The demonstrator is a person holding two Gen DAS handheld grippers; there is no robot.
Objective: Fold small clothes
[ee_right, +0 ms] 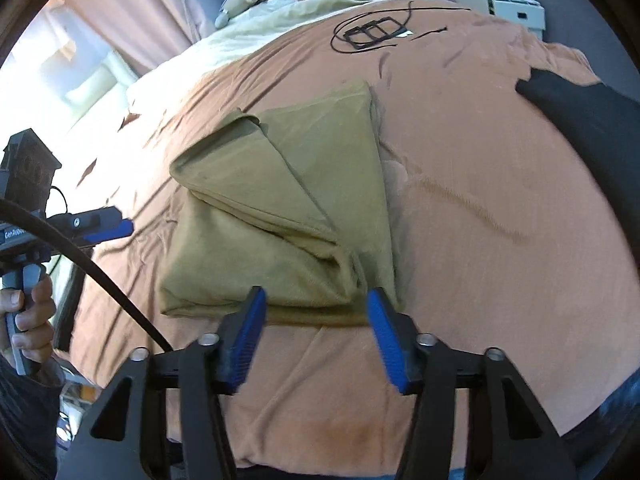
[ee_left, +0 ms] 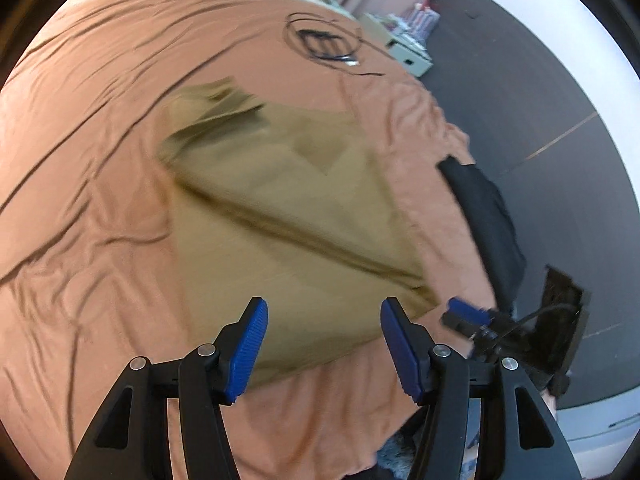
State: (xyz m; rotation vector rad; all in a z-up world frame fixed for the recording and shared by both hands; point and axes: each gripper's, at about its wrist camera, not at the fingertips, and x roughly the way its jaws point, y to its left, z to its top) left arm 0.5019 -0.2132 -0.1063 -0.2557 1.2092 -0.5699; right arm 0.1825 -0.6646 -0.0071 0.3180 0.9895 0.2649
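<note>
An olive-green garment lies folded on the orange-brown bedsheet, with a diagonal flap across its top. My left gripper hangs open over the garment's near edge, nothing between its blue pads. My right gripper stands open at the garment's near edge, where a bunched corner of the cloth lies between the spread pads without being pinched. The right wrist view shows the left gripper out to the left of the garment, held by a hand. The right gripper shows at the lower right of the left wrist view.
A black cloth lies at the bed's right edge. A black cable loop with a small frame rests on the sheet beyond the garment. A pale quilt lies further back. Dark floor and a white cabinet lie beyond the bed.
</note>
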